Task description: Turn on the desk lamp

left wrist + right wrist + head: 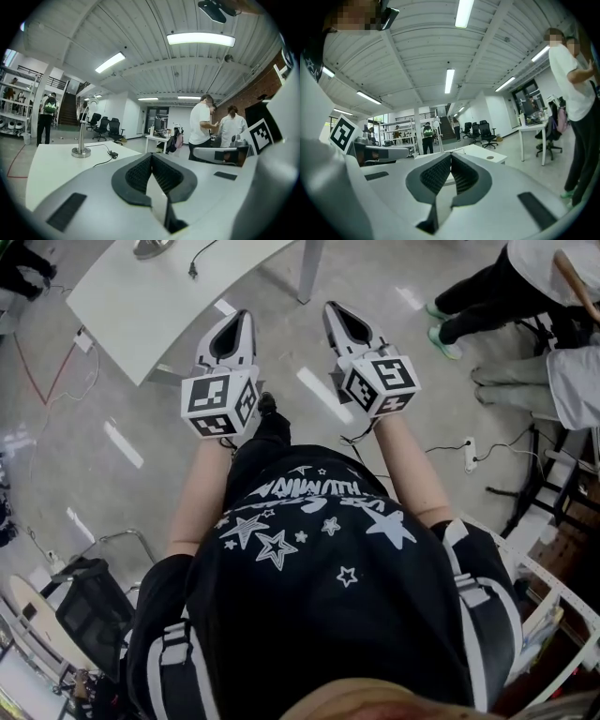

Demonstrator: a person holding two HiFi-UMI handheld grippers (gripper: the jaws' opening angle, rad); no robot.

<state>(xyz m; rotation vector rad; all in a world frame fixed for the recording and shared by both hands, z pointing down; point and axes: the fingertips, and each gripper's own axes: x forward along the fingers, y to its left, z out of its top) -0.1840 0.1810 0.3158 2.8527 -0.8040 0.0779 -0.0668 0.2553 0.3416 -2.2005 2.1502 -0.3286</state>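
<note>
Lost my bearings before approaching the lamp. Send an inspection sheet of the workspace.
Surface: white table, ahead to the left.
Job's things: desk lamp upright on the table, untouched.
Clutter: nothing seen.
Grippers: left gripper and right gripper both shut, empty, touching nothing.
Cables: lamp cord lies across the table; power strip on the floor to the right.
Surroundings: people standing to the right; office chairs beyond.

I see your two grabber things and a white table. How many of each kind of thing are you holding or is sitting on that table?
Grippers, both shut and empty: 2 (left gripper, right gripper)
Desk lamp: 1
Black cable: 1
Total: 4
</note>
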